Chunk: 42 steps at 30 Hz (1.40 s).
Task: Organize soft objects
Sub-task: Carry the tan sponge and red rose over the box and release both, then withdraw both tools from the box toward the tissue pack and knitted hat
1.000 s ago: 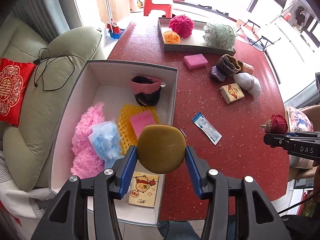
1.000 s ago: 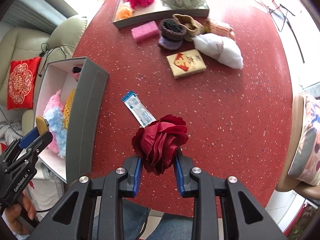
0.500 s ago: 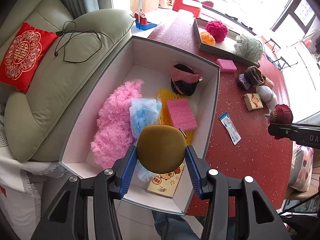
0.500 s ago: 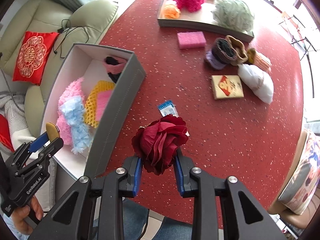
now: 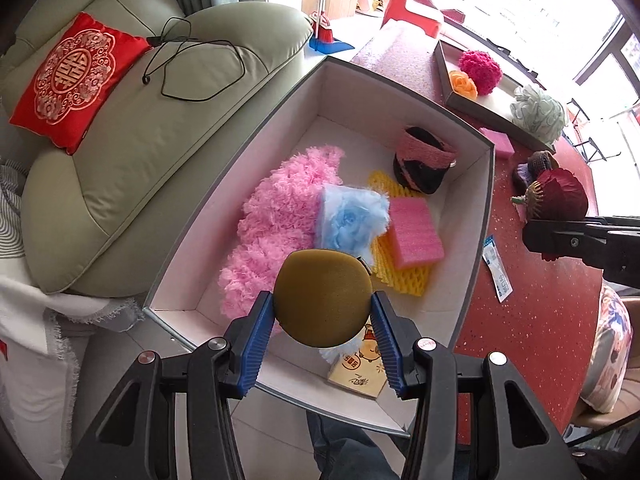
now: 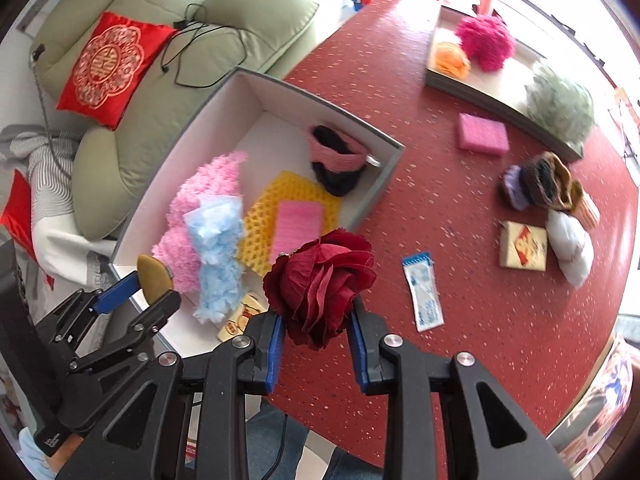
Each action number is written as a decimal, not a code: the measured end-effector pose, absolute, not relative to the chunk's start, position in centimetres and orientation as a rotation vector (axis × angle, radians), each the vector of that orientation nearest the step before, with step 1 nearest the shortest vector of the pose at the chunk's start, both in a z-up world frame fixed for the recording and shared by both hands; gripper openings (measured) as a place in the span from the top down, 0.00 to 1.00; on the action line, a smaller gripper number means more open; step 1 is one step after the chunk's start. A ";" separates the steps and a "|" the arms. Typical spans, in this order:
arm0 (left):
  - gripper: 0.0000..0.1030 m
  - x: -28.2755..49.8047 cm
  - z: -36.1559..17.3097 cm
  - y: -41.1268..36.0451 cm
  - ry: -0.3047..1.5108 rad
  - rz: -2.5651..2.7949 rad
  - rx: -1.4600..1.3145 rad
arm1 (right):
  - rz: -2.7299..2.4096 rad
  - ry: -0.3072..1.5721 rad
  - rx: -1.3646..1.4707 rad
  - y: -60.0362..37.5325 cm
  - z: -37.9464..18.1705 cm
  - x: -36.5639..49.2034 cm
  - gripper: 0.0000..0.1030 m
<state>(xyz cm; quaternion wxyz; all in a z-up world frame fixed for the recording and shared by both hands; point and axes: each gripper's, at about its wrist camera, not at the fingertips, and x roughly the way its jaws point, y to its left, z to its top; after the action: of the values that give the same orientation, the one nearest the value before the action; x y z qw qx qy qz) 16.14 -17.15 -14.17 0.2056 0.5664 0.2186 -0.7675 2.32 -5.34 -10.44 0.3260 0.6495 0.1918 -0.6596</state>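
- The left gripper (image 5: 323,312) clamps a round mustard-brown sponge pad (image 5: 322,297) edge to edge, hanging above the near end of the grey storage box (image 5: 482,216).
- The right gripper (image 6: 316,326) is closed on a dark red fabric rose (image 6: 320,278), poised over the box's near-right wall.
- To do this well, lower each item toward the bare floor of the box, clear of the pink fluffy cloth (image 5: 276,224) and pink foam block (image 5: 414,232), then let go.
- The pad is a disc with no long axis, its broad face toward the camera; the rose's bloom also faces the camera.
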 end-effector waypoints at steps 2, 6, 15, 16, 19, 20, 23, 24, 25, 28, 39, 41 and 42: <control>0.51 16.1 -14.5 -17.5 0.598 -2.126 1.585 | -1.704 0.527 1.679 -6.9 -10.5 2.8 0.69; 0.51 16.0 -15.1 -17.8 0.591 -2.110 1.595 | -1.661 0.553 1.665 -9.1 -10.9 3.5 0.69; 0.51 16.1 -16.3 -17.9 0.608 -2.087 1.626 | -1.615 0.612 1.671 -11.5 -12.0 4.1 0.69; 0.51 16.1 -16.4 -17.9 0.609 -2.086 1.628 | -1.613 0.617 1.671 -11.6 -12.1 4.1 0.69; 0.51 16.1 -16.6 -18.0 0.611 -2.081 1.634 | -1.607 0.628 1.672 -11.9 -12.3 4.3 0.69; 0.51 16.0 -16.6 -18.0 0.609 -2.080 1.636 | -1.606 0.632 1.672 -12.0 -12.4 4.3 0.69; 0.51 15.9 -16.8 -18.1 0.603 -2.079 1.642 | -1.602 0.638 1.674 -12.2 -12.6 4.3 0.69; 0.51 15.9 -16.8 -18.1 0.601 -2.080 1.642 | -1.601 0.638 1.676 -12.2 -12.7 4.3 0.69; 0.51 15.8 -16.8 -18.1 0.600 -2.079 1.643 | -1.601 0.637 1.680 -12.3 -12.7 4.2 0.69; 0.51 15.8 -17.0 -18.2 0.599 -2.076 1.649 | -1.602 0.629 1.692 -12.3 -13.0 4.0 0.69; 0.14 15.1 -16.6 -17.4 0.558 -2.115 1.649 | -1.617 0.624 1.702 -12.8 -13.4 3.4 0.21; 0.13 14.9 -16.6 -17.2 0.546 -2.101 1.659 | -1.625 0.603 1.709 -12.5 -13.3 3.1 0.18; 0.00 14.8 -16.6 -17.1 0.529 -2.096 1.660 | -1.628 0.592 1.712 -12.4 -13.3 2.9 0.12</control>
<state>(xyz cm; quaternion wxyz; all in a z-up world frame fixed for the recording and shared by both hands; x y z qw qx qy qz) 14.84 -17.13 -16.59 0.2064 0.5959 0.1900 -0.7525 2.90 -12.40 -13.27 0.3457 0.6595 0.2282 -0.6273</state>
